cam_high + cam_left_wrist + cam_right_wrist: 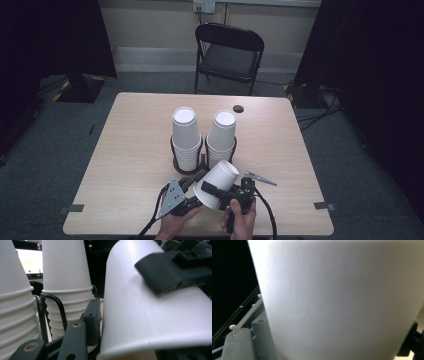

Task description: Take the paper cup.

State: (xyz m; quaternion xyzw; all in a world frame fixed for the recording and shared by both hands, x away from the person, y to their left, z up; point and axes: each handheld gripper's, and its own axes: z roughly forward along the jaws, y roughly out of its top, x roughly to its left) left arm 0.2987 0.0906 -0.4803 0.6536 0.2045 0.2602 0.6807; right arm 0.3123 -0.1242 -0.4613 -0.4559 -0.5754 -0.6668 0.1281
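At counter's near edge: white paper cup held tilted, just before two cup stacks.
Right claw clamped across cup wall; left claw state unclear. Judged light, thin, crushable — grip gently near stiffer rim.

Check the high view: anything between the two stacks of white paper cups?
Nothing but bare tabletop: in the high view a narrow gap separates the left stack of white paper cups from the right stack of white paper cups.
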